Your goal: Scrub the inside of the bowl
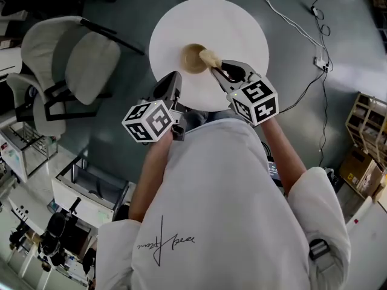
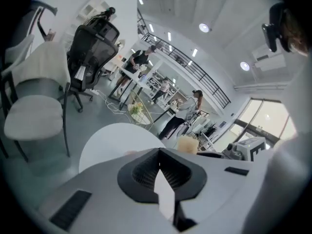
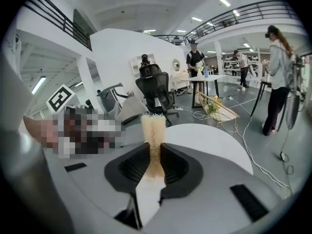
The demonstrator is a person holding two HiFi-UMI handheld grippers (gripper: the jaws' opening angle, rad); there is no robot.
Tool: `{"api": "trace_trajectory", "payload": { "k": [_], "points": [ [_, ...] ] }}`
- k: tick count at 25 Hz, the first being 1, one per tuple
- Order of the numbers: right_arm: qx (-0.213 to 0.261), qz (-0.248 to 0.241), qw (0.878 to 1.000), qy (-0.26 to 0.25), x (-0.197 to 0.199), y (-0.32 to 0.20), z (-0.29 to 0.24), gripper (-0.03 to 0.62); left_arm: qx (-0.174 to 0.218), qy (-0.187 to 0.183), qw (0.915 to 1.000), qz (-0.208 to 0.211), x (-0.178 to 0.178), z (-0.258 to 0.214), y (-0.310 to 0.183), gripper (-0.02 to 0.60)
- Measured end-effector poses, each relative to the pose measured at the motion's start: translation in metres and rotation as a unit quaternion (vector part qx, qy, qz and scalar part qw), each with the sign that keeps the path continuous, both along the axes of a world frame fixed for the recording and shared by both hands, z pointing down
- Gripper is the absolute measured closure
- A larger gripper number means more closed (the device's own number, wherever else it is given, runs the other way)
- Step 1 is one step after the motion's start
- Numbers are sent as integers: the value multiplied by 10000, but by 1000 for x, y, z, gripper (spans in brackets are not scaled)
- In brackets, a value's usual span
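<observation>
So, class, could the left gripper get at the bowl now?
Probably yes: the left gripper, shut and empty, has bare table before the bowl; the right gripper holds a scrub pad at the bowl's right rim.

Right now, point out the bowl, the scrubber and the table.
bowl (image 1: 189,59), head view, its tan inner wall.
scrubber (image 3: 153,126), right gripper view, the end past the jaws.
table (image 1: 181,23), head view, bare white top.

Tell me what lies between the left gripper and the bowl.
In the head view, only bare white table lies between the left gripper and the bowl.
</observation>
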State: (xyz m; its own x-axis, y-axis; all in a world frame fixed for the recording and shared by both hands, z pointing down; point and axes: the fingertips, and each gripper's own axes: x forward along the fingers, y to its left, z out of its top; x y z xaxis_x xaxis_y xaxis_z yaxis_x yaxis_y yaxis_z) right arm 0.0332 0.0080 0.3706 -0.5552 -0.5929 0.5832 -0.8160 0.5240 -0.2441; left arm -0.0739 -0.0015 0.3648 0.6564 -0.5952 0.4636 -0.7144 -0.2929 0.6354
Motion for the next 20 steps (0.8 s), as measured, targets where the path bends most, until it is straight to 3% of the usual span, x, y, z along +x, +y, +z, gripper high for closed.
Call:
{"api": "trace_trajectory", "payload": {
  "k": [2, 6, 14, 20],
  "points": [
    [58, 200, 9998, 28, 3, 3, -9, 511, 480, -398, 9978, 209, 5, -14, 1, 575],
    [9, 440, 9990, 4, 0, 13, -23, 511, 1379, -1183, 9817, 575, 8, -43, 4, 575],
    [465, 532, 9973, -191, -6, 39, -66, 514, 1711, -1212, 9740, 861, 20, -71, 26, 575],
    [450, 714, 9962, -234, -12, 49, -76, 514, 1593, -935, 9816, 488, 4, -87, 26, 575]
  ]
}}
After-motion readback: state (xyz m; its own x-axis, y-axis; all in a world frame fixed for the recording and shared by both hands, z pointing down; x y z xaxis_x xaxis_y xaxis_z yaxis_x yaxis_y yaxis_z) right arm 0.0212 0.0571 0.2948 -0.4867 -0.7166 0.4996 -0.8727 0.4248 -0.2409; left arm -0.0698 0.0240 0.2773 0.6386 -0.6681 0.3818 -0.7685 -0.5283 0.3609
